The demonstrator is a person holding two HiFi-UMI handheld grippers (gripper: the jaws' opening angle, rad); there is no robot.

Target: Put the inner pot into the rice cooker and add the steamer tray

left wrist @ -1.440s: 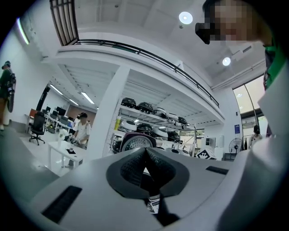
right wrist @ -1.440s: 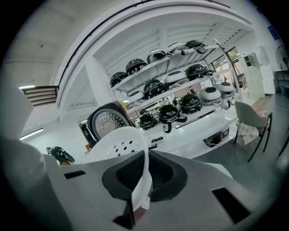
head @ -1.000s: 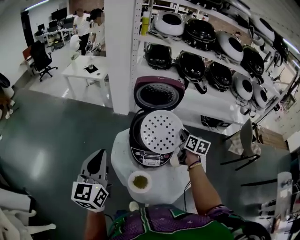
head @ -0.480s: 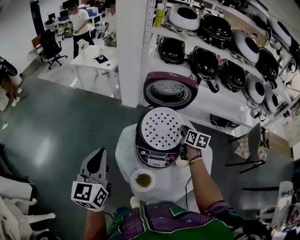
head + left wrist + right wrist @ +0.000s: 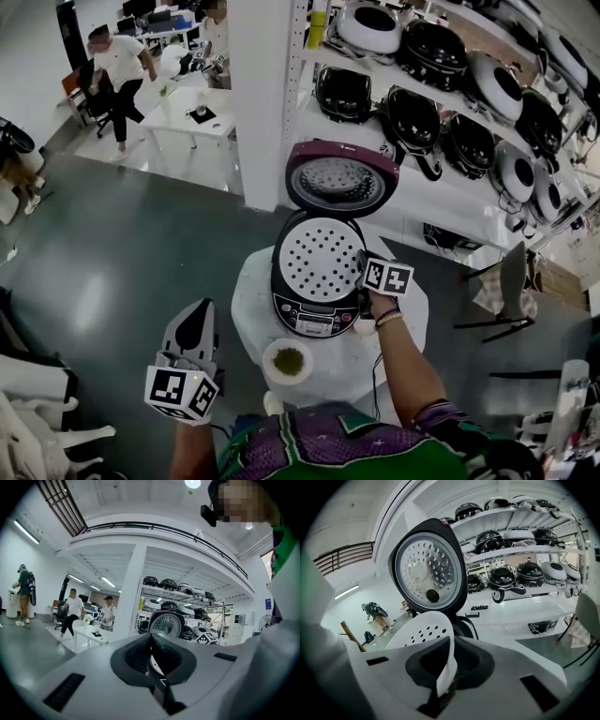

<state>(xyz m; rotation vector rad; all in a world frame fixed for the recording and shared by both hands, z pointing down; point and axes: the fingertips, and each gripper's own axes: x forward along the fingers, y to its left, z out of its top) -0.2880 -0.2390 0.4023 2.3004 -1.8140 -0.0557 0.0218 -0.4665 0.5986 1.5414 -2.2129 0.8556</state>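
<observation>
Head view, with both gripper views: the steamer tray (image 5: pixel 322 260) lies as a flat perforated disc over the mouth of the rice cooker (image 5: pixel 305 317), whose lid (image 5: pixel 342 178) stands open on the far side. Your right gripper (image 5: pixel 364 279) meets the tray at its right edge, and the jaws are clamped on the thin rim. In the right gripper view the rim (image 5: pixel 446 667) runs edge-on between the pads, and the disc spreads away from the jaws to the left and far, towards the lid's inner plate (image 5: pixel 426 569). The whole tray therefore lies to the left of your jaws, centred over the opening. A round disc has no long axis, so only its level and its centring matter. The inner pot is not visible; the tray covers the opening, so whether the pot sits inside cannot be told. Your left gripper (image 5: pixel 195 314) hangs off the bench (image 5: pixel 352 370) at the near left, well apart from the cooker, with its jaws together on nothing (image 5: pixel 150 653). The right hand is plainly the nearer. A small bowl (image 5: pixel 288 361) stands on the bench just near of the cooker. The coming move likely turns on seating the tray level before you let go of the rim
</observation>
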